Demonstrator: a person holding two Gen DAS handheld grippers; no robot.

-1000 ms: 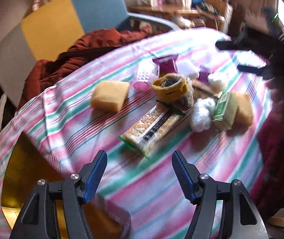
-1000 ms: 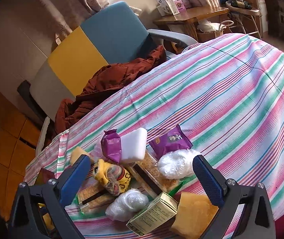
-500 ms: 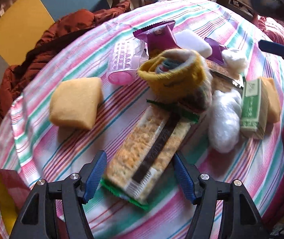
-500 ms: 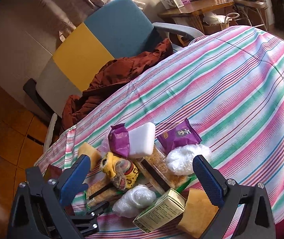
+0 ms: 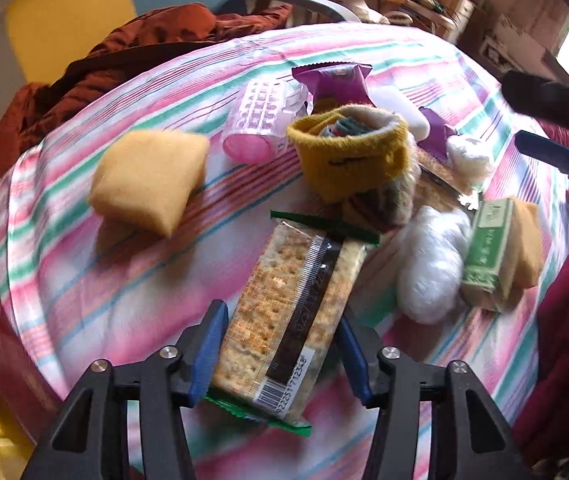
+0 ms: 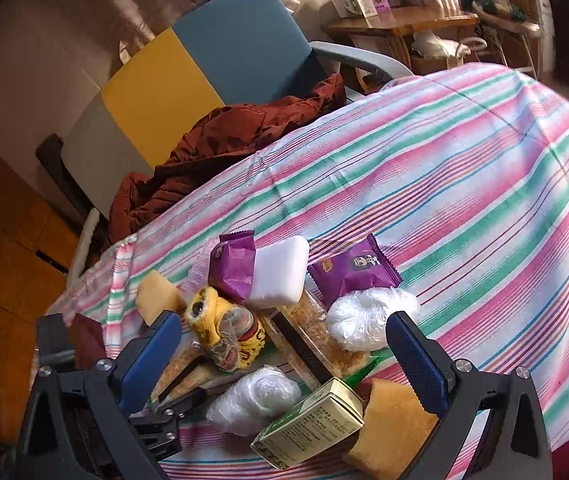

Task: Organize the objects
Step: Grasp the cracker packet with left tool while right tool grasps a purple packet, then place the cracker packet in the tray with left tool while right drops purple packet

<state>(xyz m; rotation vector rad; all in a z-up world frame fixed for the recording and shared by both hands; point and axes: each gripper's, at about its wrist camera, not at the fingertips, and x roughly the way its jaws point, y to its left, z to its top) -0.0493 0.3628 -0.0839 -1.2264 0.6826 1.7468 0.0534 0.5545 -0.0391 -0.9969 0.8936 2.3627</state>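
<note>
A clear pack of crackers [image 5: 292, 300] lies on the striped tablecloth [image 5: 116, 288] at the near edge of a pile. My left gripper [image 5: 278, 352] points down over its near end, jaws closing, both blue pads against the pack's sides. Behind it sit a yellow sock bundle [image 5: 352, 152], a yellow sponge [image 5: 148, 180], a pink roller [image 5: 256, 124], a white plastic wad [image 5: 428, 264] and a green box [image 5: 484, 248]. My right gripper [image 6: 284, 360] hangs open above the pile with nothing between its fingers, over the sock bundle [image 6: 224, 332] and a second cracker pack [image 6: 316, 340].
A purple packet [image 6: 354, 268], a white block [image 6: 280, 272] and another sponge [image 6: 392, 428] lie in the pile. A blue and yellow chair [image 6: 212, 60] with a red jacket [image 6: 224, 140] stands behind the table. The cloth's edge [image 5: 24, 320] drops off at the left.
My left gripper came down over the cracker pack and its jaws narrowed onto the pack's sides. The right gripper stayed above the pile, still open.
</note>
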